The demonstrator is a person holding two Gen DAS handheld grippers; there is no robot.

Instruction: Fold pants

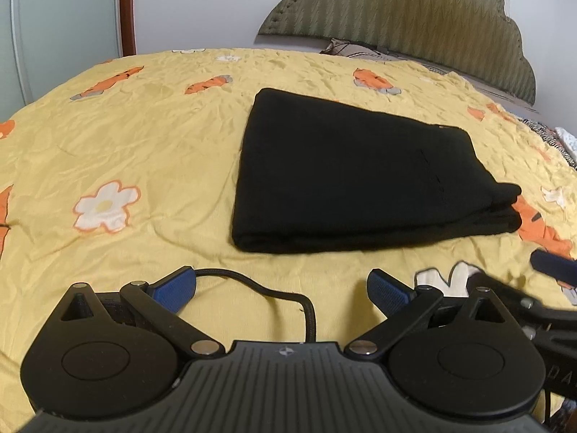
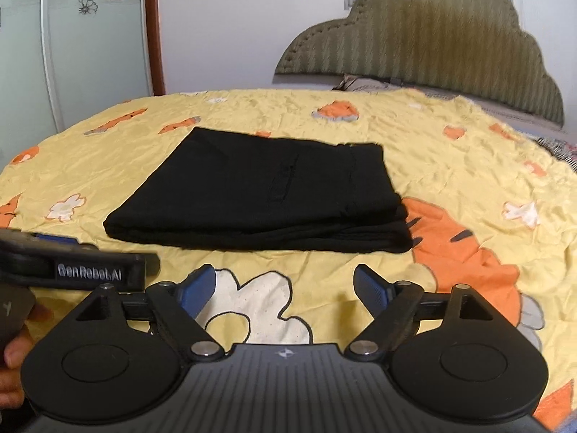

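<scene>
Black pants (image 1: pixel 346 176) lie folded on the bed (image 1: pixel 144 144); left tool (image 1: pixel 281 288) and right tool (image 2: pixel 285 287), both released and empty, hover near them. Judged finished; only withdrawal remains.

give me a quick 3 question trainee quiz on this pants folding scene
1. True or false: the black pants lie folded on the yellow bedspread.
2. Are either gripper's fingers touching the pants? A) left only B) right only C) neither
3. What shape is the print between the right gripper fingers?

Key:
1. True
2. C: left gripper and right gripper both stand open, short of the pants
3. A white flower
</scene>
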